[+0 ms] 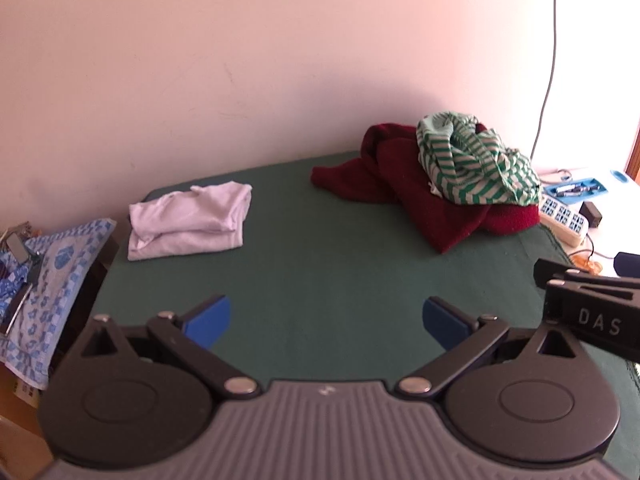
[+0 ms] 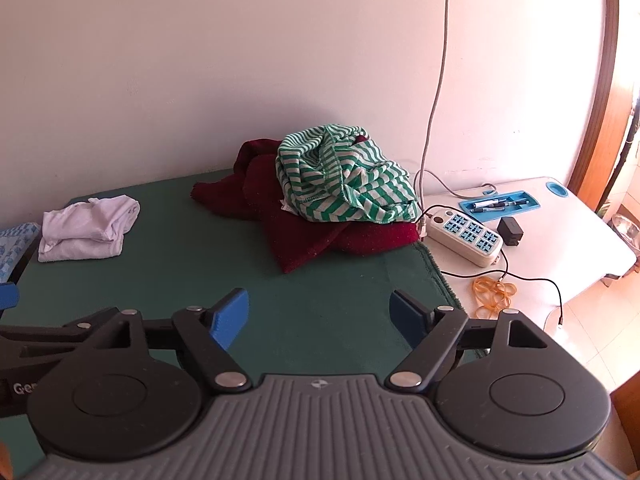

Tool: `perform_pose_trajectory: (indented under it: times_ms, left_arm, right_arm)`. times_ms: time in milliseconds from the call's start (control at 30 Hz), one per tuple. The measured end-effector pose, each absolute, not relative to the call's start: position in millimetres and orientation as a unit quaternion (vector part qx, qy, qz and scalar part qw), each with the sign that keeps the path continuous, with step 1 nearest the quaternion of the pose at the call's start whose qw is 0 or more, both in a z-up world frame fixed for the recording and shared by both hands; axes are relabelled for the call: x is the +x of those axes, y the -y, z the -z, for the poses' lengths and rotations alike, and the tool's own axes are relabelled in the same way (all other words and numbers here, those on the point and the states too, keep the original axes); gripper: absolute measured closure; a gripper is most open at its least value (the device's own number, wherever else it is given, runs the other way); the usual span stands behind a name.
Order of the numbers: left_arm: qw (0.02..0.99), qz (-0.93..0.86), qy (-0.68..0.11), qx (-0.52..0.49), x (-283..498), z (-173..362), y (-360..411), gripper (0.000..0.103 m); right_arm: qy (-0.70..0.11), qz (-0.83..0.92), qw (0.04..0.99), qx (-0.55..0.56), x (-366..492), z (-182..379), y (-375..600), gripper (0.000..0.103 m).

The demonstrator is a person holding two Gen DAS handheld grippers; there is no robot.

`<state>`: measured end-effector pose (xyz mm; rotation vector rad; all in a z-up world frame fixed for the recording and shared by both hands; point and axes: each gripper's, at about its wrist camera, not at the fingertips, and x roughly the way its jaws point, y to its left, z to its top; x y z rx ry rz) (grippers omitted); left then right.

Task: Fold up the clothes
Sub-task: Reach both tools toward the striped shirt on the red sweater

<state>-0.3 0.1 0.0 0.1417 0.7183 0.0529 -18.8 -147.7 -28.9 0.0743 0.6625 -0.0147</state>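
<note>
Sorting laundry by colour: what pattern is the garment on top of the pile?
Green and white stripes; the striped top lies on a dark red garment, clearest in the right wrist view.

Striped top crumpled atop maroon garment

1. The middle and near part of the green cloth lies bare, open to a gripper from the front.
2. The left gripper and right gripper, both spread wide and empty, hover side by side above that bare stretch.
3. A heap, striped garment on top of dark red garment, fills the far right corner against the wall.
4. A folded white garment takes the far left corner.
5. Right of the cloth, a power strip, cables and rubber bands clutter the white table.
</note>
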Motion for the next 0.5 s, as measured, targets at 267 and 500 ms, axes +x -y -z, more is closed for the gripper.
perform_pose_trajectory:
  times_ms: [267,500]
  left_arm:
    - [0.940,-0.014,-0.331,0.075,-29,13,-2,0.001]
    - [0.928,-0.013,-0.361,0.094,2,5,9,0.001]
  right_arm:
    - [-0.321,0.006,0.946,0.039,-22,30,155,0.021]
    - [-0.321,0.017,0.947,0.028,-20,24,158,0.021]
